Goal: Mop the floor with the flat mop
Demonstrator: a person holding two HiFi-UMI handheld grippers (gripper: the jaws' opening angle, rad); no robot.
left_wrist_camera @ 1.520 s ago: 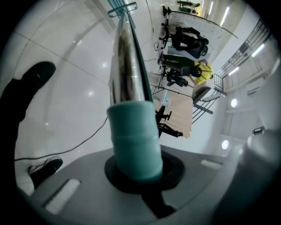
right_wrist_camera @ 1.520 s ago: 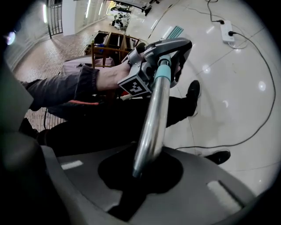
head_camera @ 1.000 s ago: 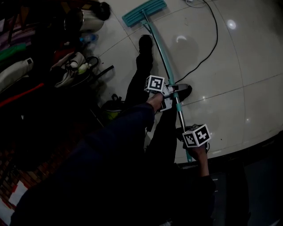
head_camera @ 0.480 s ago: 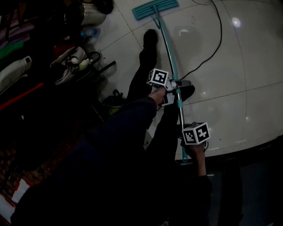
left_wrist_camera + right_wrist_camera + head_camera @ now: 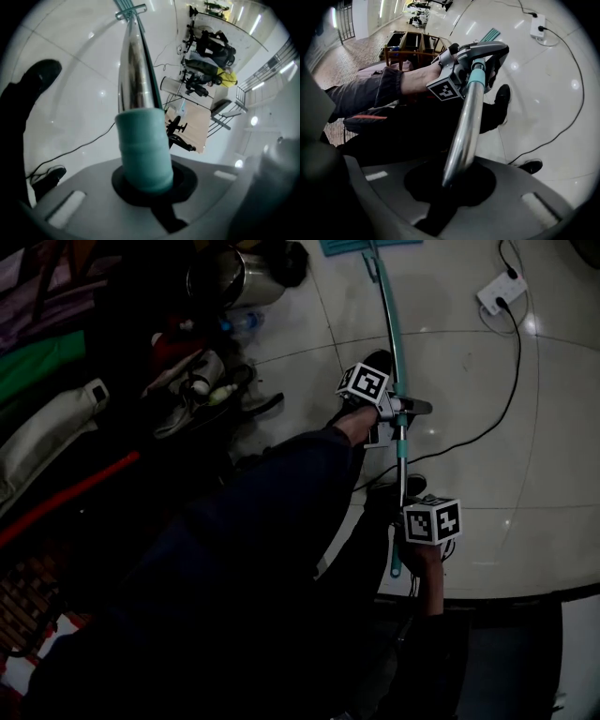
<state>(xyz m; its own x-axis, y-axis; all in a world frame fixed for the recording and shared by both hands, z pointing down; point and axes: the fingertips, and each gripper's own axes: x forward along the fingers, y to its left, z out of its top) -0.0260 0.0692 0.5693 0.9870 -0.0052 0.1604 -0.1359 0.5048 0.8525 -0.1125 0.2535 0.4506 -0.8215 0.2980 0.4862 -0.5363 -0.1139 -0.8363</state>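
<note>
Pushed farther ahead, the flat mop point(image 5: 389, 324) now reaches the head view's top edge, its head on the tiled floor point(image 5: 534, 465). My left hand-held gripper point(image 5: 401, 409) is clamped on its teal sleeve; my right hand-held gripper point(image 5: 401, 521) is clamped on the metal shaft nearer me.

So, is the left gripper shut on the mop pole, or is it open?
Shut. The left gripper clamps the mop pole, which fills the round gap between its jaws.
</note>
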